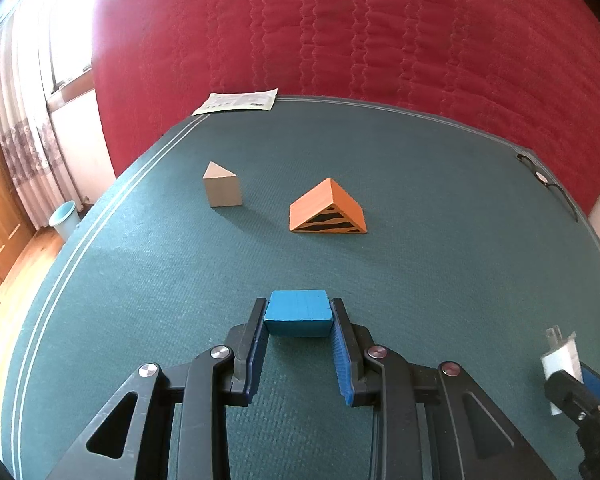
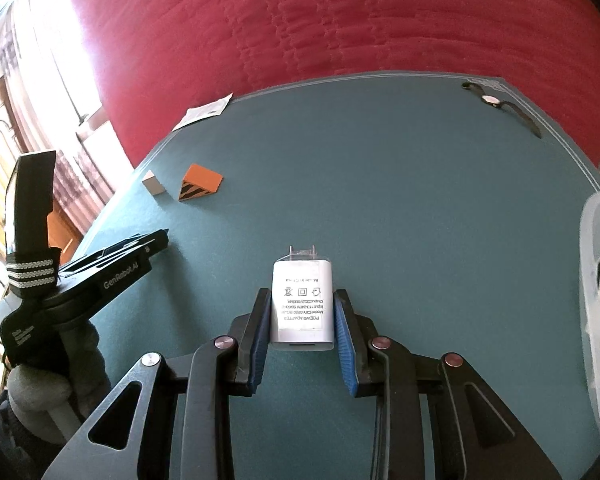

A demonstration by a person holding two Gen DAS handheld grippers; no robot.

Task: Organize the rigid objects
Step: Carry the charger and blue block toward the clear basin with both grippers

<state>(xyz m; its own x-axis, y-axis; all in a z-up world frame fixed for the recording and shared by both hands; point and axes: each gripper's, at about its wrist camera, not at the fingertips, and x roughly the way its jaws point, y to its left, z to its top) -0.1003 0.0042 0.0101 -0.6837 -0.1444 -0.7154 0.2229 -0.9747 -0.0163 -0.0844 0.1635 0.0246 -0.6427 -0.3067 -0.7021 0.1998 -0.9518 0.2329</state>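
Our left tongs (image 1: 298, 314) pinch the blue block (image 1: 298, 312), right tongs (image 2: 302, 312) the power adapter (image 2: 302, 304) (by its sides only); either could slip before reaching the bin (image 2: 596, 280) at three o'clock.

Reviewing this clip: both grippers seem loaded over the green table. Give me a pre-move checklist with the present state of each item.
1. Left gripper clamped on the blue wooden block: ok, pads press both sides.
2. Right gripper clamped on the white plastic power adapter: ok, prongs point away from the camera.
3. Grippers apart from each other: ok, a gap shows in both views.
4. Translucent plastic container within reach at the right edge: cannot tell, only its rim shows.
5. Beige triangular wooden block and orange striped wooden wedge on the table, apart from each other: ok.
6. Wristwatch clear of the grippers: ok, far corner.
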